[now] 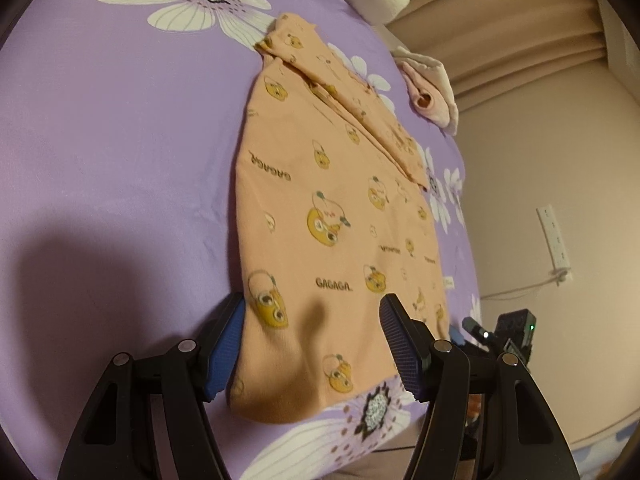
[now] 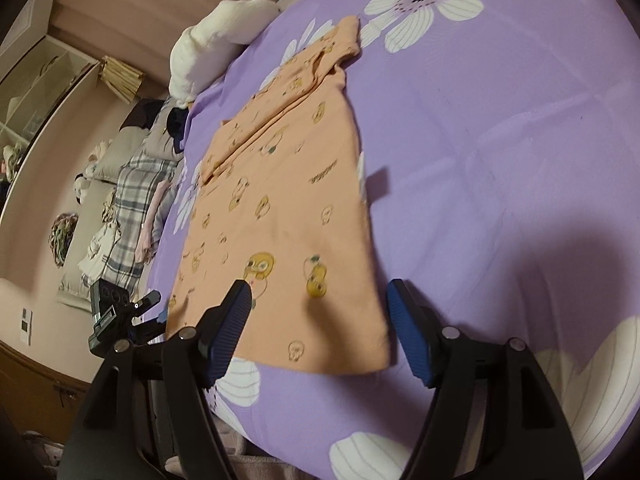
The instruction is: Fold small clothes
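Observation:
A small orange garment (image 1: 320,208) with yellow cartoon prints and "GAGAGA" text lies flat on a purple flowered bedsheet (image 1: 112,152), its sleeves folded in over its far part. My left gripper (image 1: 312,340) is open, its blue-padded fingers either side of the garment's near left corner. In the right wrist view the same garment (image 2: 288,216) lies ahead. My right gripper (image 2: 320,328) is open over the near right corner. The other gripper (image 2: 116,312) shows at the left there.
A rolled pink piece of clothing (image 1: 428,92) lies beyond the garment near the bed edge. A white pillow or plush (image 2: 216,44) sits at the far side. Folded plaid clothes (image 2: 132,200) lie beside the bed. A wall socket strip (image 1: 554,240) is on the right wall.

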{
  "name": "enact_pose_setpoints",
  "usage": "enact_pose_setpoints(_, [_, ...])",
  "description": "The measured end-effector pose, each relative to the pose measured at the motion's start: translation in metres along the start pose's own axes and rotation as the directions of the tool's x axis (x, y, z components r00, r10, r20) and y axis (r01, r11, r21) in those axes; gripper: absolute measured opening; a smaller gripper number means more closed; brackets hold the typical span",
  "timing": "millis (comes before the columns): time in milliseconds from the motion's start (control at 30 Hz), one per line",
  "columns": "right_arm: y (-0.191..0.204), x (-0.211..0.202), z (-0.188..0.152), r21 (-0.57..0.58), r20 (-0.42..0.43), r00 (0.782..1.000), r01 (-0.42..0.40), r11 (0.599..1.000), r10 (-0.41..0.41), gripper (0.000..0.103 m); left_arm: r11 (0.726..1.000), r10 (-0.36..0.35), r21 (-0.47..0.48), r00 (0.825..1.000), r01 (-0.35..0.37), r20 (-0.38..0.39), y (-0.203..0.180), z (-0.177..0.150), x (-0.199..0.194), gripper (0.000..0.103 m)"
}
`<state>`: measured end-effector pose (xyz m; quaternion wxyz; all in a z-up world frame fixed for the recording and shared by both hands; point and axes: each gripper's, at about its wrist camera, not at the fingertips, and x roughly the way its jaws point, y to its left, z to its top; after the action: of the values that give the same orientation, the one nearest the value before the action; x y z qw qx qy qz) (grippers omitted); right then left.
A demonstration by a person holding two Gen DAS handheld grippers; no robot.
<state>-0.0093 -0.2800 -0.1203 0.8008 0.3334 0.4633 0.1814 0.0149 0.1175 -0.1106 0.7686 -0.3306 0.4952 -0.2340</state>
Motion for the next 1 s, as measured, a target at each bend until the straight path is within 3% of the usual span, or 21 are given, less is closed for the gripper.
enact_pose_setpoints(267, [0.009, 0.005, -0.007, 0.014, -0.027, 0.999, -0.021, 1.0, 0.022, 0.071, 0.997, -0.076, -0.012, 0.997, 0.076, -0.022, 0.004, -0.011, -0.005, 0.065])
enact_pose_setpoints(567, [0.008, 0.007, -0.016, 0.021, -0.036, 0.996, -0.078, 0.997, 0.079, 0.071, 0.993, -0.113, -0.032, 0.993, 0.112, -0.03, 0.0, -0.009, 0.004, 0.065])
enact_pose_setpoints(1000, [0.017, 0.029, -0.003, -0.011, -0.015, 0.994, -0.109, 0.994, 0.109, 0.066, 0.996, -0.082, -0.024, 0.997, 0.081, -0.006, -0.012, -0.004, 0.02, 0.065])
